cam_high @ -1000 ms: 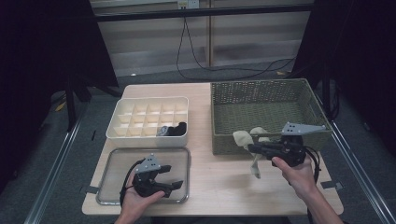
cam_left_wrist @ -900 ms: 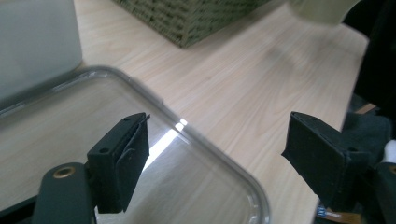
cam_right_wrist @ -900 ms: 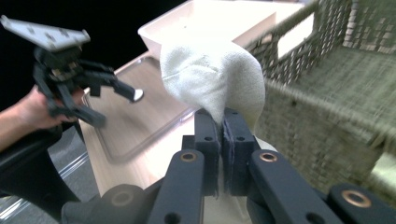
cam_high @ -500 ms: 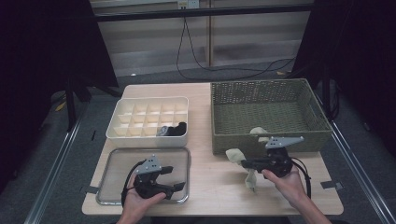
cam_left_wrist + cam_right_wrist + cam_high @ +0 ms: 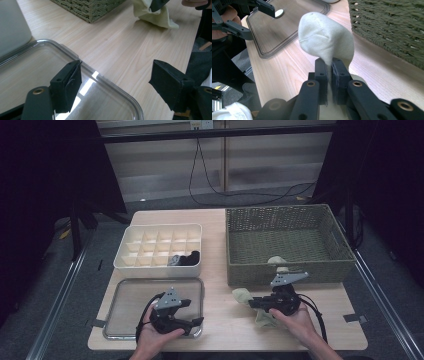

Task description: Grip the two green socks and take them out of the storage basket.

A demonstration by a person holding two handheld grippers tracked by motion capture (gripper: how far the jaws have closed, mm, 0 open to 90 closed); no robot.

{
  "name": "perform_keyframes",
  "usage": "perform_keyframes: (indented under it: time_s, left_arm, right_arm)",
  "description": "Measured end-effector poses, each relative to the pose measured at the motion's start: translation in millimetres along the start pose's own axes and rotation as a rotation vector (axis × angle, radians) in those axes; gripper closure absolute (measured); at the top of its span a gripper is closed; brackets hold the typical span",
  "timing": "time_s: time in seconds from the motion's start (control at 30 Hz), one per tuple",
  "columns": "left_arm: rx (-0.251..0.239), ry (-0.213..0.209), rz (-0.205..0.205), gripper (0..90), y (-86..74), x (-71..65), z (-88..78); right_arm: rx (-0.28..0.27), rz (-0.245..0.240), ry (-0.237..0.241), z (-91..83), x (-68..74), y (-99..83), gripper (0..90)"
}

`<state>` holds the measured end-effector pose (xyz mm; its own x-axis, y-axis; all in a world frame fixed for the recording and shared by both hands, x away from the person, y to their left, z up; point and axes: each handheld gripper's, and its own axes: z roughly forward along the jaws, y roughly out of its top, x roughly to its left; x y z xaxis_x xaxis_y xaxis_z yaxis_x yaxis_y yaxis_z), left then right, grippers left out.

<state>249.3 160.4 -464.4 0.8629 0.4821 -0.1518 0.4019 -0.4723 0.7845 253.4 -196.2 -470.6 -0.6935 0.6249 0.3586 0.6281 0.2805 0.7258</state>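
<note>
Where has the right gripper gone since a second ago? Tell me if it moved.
Yes. The right gripper, shut on the pale sock, has come down and toward the person, away from the wicker basket onto the table.

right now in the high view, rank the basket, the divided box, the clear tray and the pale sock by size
1. basket
2. divided box and clear tray: look about alike, unsure
3. pale sock, crumpled in the right gripper

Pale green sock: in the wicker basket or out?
Out. The sock lies on the table in front of the basket, pinched in the right claw.
</note>
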Motion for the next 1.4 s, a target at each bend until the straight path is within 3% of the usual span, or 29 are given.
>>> perform_keyframes:
  time_s: [0.13, 0.2, 0.33, 0.4, 0.5, 0.63, 0.77, 0.8, 0.83, 0.97, 1.0, 1.07, 1.13, 1.27, 1.4]
  left_arm:
    - [0.006, -0.007, 0.006, 25.0, 2.6, -3.4, 4.1]
    - [0.004, -0.012, 0.009, 25.1, 5.7, -5.0, 7.1]
    - [-0.002, -0.029, 0.014, 27.1, 10.1, -7.1, 11.4]
    - [0.009, -0.047, 0.027, 30.2, 12.2, -9.0, 15.9]
    - [0.01, -0.043, 0.023, 28.9, 13.0, -10.1, 16.8]
    - [0.006, -0.043, 0.019, 29.5, 16.9, -8.2, 21.2]
    - [-0.003, -0.066, 0.057, 39.6, 25.1, -9.7, 31.3]
    - [-0.003, -0.058, 0.062, 48.1, 27.5, -9.9, 33.7]
    - [-0.006, -0.057, 0.059, 48.1, 30.0, -9.6, 37.5]
    - [0.02, -0.111, 0.087, 58.6, 43.1, -12.7, 58.0]
    - [0.031, -0.126, 0.111, 62.6, 49.1, -15.9, 67.1]
    - [0.035, -0.14, 0.109, 64.3, 50.7, -16.1, 71.9]
    - [0.079, -0.145, 0.146, 66.3, 51.5, -18.4, 82.8]
    - [0.104, -0.184, 0.142, 68.9, 51.4, -21.0, 94.7]
    - [0.122, -0.182, 0.126, 67.2, 47.6, -19.9, 104.7]
  right_arm:
    - [0.02, 0.006, 0.007, 5.5, -1.1, -4.5, 82.1]
    - [0.06, -0.031, 0.001, 10.8, 2.8, -6.8, 82.4]
    - [0.047, -0.034, 0.015, 11.4, 2.0, -5.2, 81.7]
    - [0.071, -0.023, 0.019, 15.2, 1.7, -8.0, 78.8]
    - [0.084, -0.035, 0.025, 17.2, 3.2, -9.2, 76.6]
    - [0.063, -0.045, 0.029, 13.1, 3.1, -8.5, 72.7]
    - [0.048, -0.023, 0.018, 5.6, 2.1, -11.1, 72.6]
    - [0.053, -0.008, 0.02, 1.6, 3.5, -13.2, 78.2]
    - [0.053, -0.008, 0.02, 1.6, 3.5, -13.2, 78.2]
    - [0.047, 0.012, 0.002, -7.7, 5.4, -18.6, 81.9]
    - [0.046, 0.014, -0.009, -12.1, 5.3, -22.2, 82.4]
    - [0.045, 0.026, -0.012, -14.5, 4.8, -24.5, 83.0]
    - [0.07, 0.028, -0.027, -18.1, 5.3, -30.5, 83.4]
    - [0.11, 0.019, -0.035, -15.4, 5.0, -36.6, 83.8]
    - [0.11, 0.027, -0.044, -14.9, -2.2, -37.0, 83.8]
